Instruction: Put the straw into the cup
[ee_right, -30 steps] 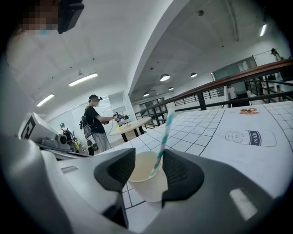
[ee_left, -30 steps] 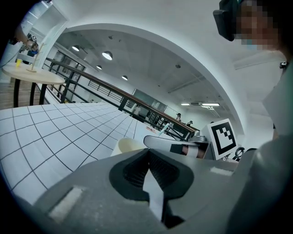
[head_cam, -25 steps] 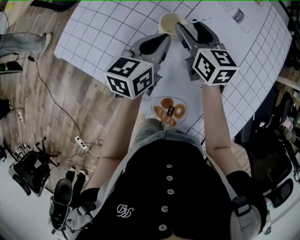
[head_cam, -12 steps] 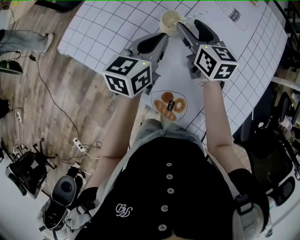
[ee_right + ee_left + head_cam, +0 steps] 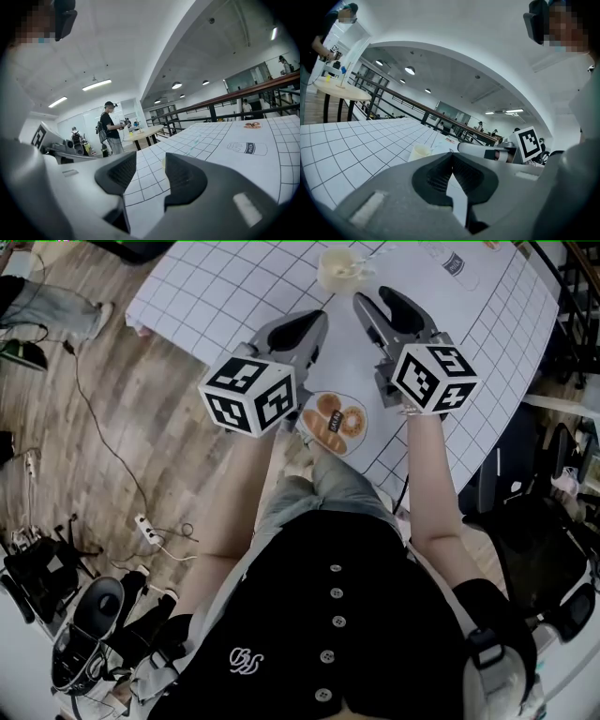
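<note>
Gridded table (image 5: 234,296), one cup (image 5: 335,270), one straw (image 5: 364,259), left gripper (image 5: 317,322), right gripper (image 5: 373,296)

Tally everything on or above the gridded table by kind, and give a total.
cream paper cup: 1
thin white straw, standing in that cup: 1
grey two-jaw grippers with marker cubes: 2 (left gripper, right gripper)
drawings printed on the mat: 3 (pastry drawing, milk bottle drawing, orange drawing)
Total: 7
</note>
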